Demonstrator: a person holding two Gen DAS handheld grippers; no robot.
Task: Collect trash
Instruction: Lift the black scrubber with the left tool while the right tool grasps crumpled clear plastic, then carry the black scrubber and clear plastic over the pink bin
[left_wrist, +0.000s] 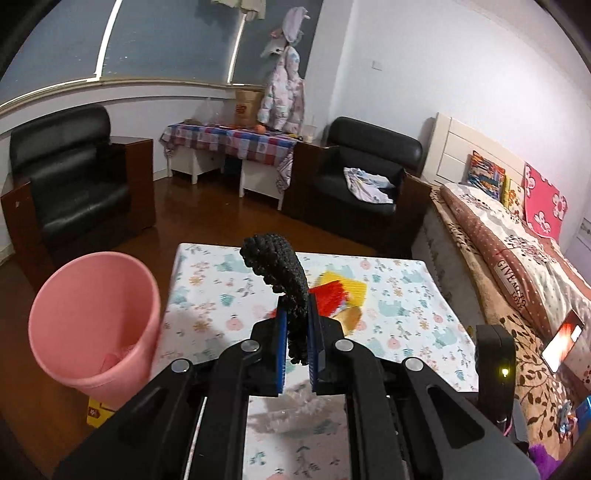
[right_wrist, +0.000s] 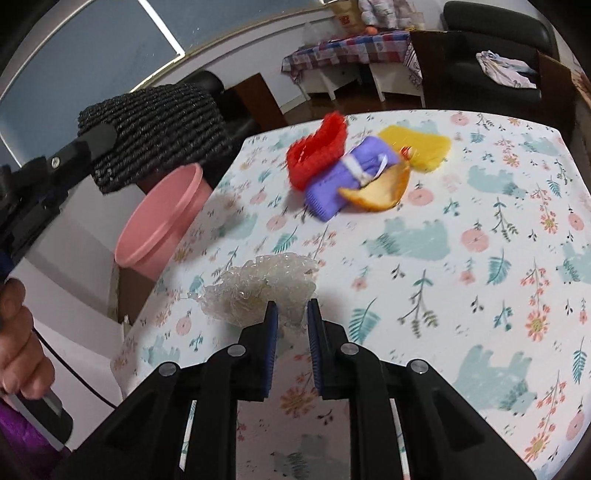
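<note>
The left gripper (left_wrist: 297, 332) pinches a floppy black knitted cloth (left_wrist: 280, 269) that could slip short of the pink plastic bin (left_wrist: 92, 325), while the right gripper (right_wrist: 291, 314), fingers narrow, barely nips a clear crinkled plastic wad (right_wrist: 258, 288).

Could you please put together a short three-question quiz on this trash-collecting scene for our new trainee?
1. True or false: the left gripper is shut on the black knitted foam net sleeve.
2. Multiple choice: the round pink plastic bin stands (A) on the floral-clothed table, (B) beside the table's edge, below its top, (C) on the bed.
3. Fill in: the right gripper has its fingers around the crumpled ______ plastic wrap.

Key: 1 true. 2 B. 3 clear. Still on the table: the red knitted net sleeve, purple ribbed net sleeve, yellow net sleeve and orange peel.
</note>
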